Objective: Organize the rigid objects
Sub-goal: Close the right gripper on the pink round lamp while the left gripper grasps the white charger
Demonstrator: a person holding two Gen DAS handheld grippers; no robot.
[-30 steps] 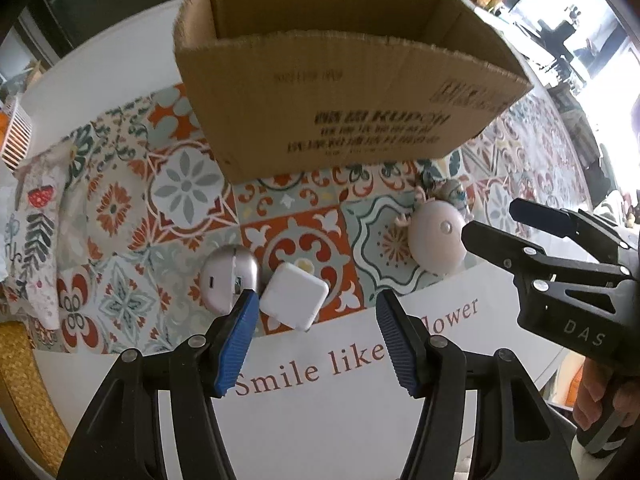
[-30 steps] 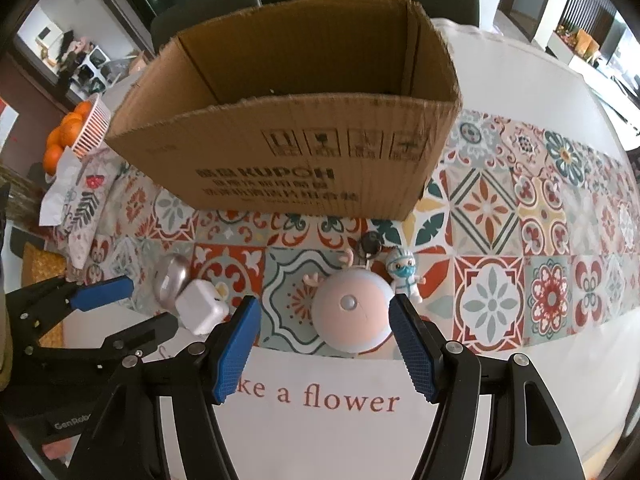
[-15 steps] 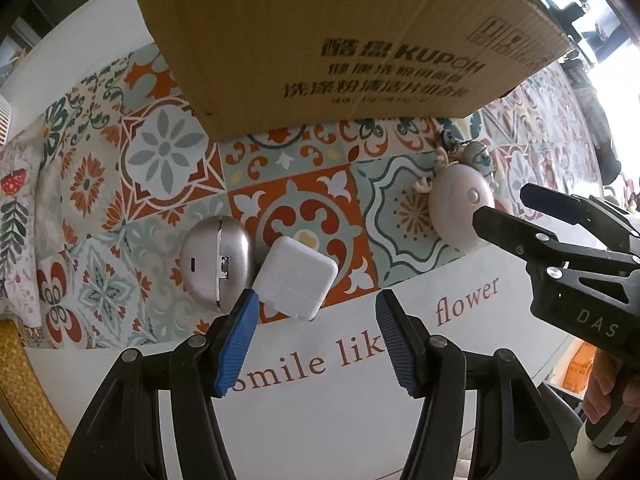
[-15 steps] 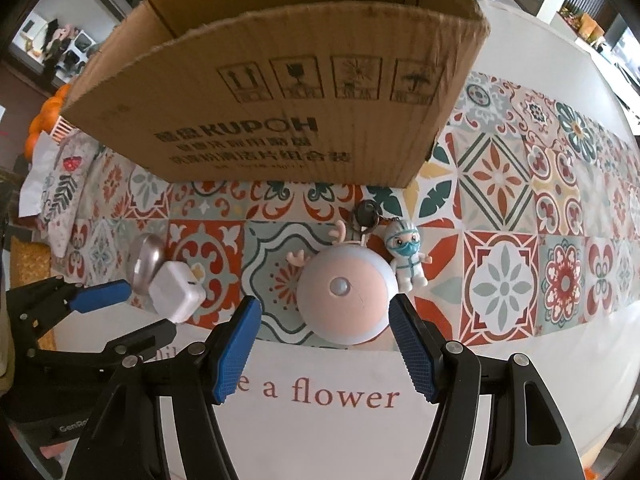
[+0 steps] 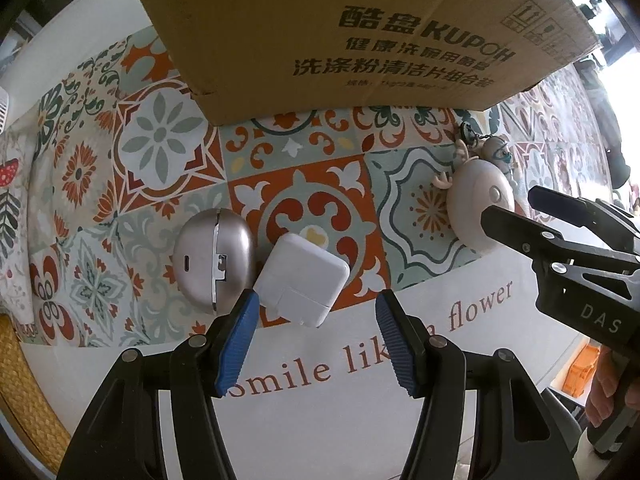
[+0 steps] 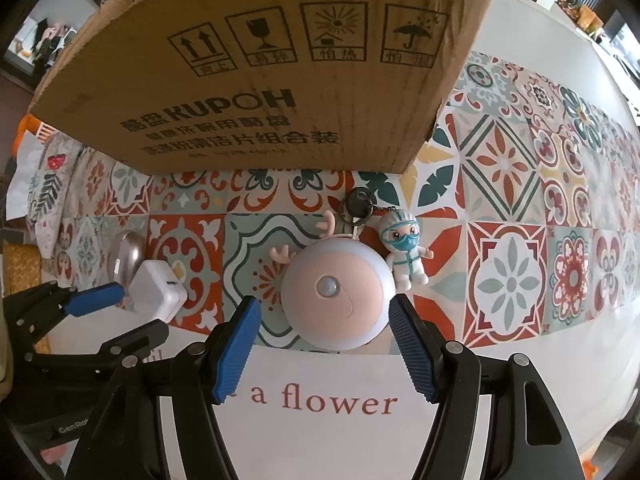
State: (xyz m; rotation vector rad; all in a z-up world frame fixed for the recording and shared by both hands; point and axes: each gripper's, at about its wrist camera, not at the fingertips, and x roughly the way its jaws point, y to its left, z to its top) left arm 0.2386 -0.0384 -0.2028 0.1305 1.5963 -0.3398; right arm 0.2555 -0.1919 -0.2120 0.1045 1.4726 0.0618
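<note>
The white square plastic charger block (image 5: 303,280) lies flat on the patterned tile-print tablecloth (image 5: 160,148), its near edge between the tips of my left gripper (image 5: 316,312), whose blue-padded jaws stand wide and touch nothing that I can make out. Just beside the charger, on its left and seeming to touch it, sits the silver egg-shaped metal case (image 5: 212,258), with a seam and a small port facing me.

Further right on the same cloth rests the round pink-and-pale-blue dome toy with little antlers (image 6: 338,300). My right gripper (image 6: 324,316) straddles its near side, jaws wide; the right pad sits right at the dome's edge, the left pad apart from it. A keyring (image 6: 358,204) at the dome's far side links to a small white figurine in a blue mask and goggles (image 6: 406,254), which lies just beside the dome on the right.

Behind everything stands the brown cardboard box printed KUPOH (image 6: 256,80), near the keyring. The cloth's plain white border with red lettering (image 6: 336,400) runs under both my grippers.
</note>
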